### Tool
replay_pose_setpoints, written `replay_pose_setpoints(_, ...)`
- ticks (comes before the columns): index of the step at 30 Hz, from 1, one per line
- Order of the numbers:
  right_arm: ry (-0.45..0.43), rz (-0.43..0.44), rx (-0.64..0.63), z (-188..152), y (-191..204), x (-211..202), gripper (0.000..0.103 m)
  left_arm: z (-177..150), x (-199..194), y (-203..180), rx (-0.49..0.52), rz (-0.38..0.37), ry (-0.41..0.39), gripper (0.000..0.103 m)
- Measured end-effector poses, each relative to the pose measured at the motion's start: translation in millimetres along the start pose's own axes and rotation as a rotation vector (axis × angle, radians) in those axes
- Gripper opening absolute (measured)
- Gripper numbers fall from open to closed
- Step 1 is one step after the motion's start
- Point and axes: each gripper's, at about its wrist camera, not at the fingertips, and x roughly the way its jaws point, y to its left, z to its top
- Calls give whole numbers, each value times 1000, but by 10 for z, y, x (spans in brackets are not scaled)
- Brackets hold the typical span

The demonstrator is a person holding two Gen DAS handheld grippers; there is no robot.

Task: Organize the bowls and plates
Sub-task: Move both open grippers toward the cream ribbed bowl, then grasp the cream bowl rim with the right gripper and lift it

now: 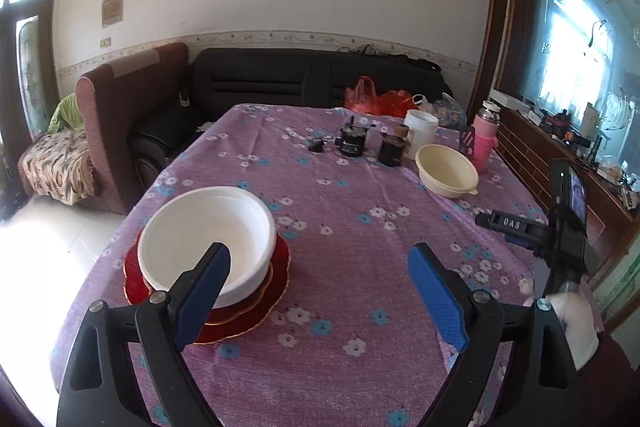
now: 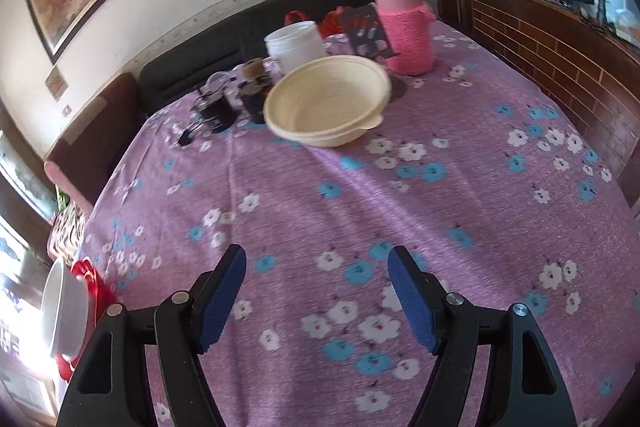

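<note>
A white bowl (image 1: 208, 231) sits on stacked red plates (image 1: 256, 315) at the table's left; both show at the left edge of the right wrist view, bowl (image 2: 64, 311) and plates (image 2: 94, 283). A cream bowl (image 1: 446, 169) (image 2: 326, 101) stands at the far right of the table. My left gripper (image 1: 320, 267) is open and empty, its left finger in front of the white bowl's near rim. My right gripper (image 2: 318, 267) is open and empty above bare cloth, well short of the cream bowl; it also shows at the right of the left wrist view (image 1: 516, 227).
The table has a purple flowered cloth (image 1: 340, 307). At its far end stand a white tub (image 1: 420, 133), a pink-sleeved flask (image 1: 486, 137) (image 2: 406, 27), two dark jars (image 1: 354, 143) and red bags (image 1: 374, 99). A sofa stands behind, a wooden cabinet (image 2: 560, 47) at right.
</note>
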Motion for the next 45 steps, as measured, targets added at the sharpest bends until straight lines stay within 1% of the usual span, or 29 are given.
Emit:
replay_pose_setpoints(5,23,14,146,327,-449,207,77,-28,44,-107,26,-37,-5,90)
replay_pose_setpoints(10,22,-9,195,716,-723,510,77,-26,161,-145,27,-80,6,90)
replay_pose_setpoints(12,23,-15,209,862,-766,651,77,-26,236,-164,33,-91,14,90)
replay_pose_setpoints(16,48,-14,240,1123,-792,968,77,-29,414,-218,60,-88,43,90)
replay_pose_setpoints(20,75,1,266,1257,-751,1240,77,-45,534,-240,65,-99,60,90)
replay_pose_setpoints(21,85,-3,261,1276,-723,1303,75,-46,560,-240,65,-100,66,90)
replay_pose_setpoints(22,97,-2,259,1281,-695,1359,61,-42,590,-237,62,-104,72,90)
replay_pose_setpoints(23,112,11,259,1270,-670,1402,35,-41,614,-234,58,-108,77,90)
replay_pose_setpoints(24,136,26,259,1256,-657,1457,24,-40,633,-230,54,-113,82,90)
replay_pose_setpoints(25,158,29,260,1231,-641,1491,17,-37,653,-224,50,-118,87,90)
replay_pose_setpoints(27,162,31,268,1181,-648,1476,17,-37,678,-227,43,-127,96,90)
replay_pose_setpoints(30,178,65,281,1097,-658,1381,16,-33,706,-213,26,-146,107,90)
replay_pose_setpoints(34,223,120,269,938,-663,1189,12,-25,707,-239,22,-165,116,90)
replay_pose_setpoints(38,305,201,223,645,-593,904,12,-34,745,-283,11,-196,143,90)
replay_pose_setpoints(40,380,253,216,445,-575,809,12,-41,821,-308,-7,-217,175,90)
replay_pose_setpoints(41,418,284,208,334,-553,771,14,-49,861,-326,-19,-228,192,90)
replay_pose_setpoints(42,431,310,198,245,-532,728,15,-54,915,-347,-33,-243,212,90)
replay_pose_setpoints(43,416,335,174,154,-496,664,16,-63,967,-372,-46,-258,228,90)
replay_pose_setpoints(45,329,341,115,20,-424,554,25,-92,1087,-419,-71,-259,266,90)
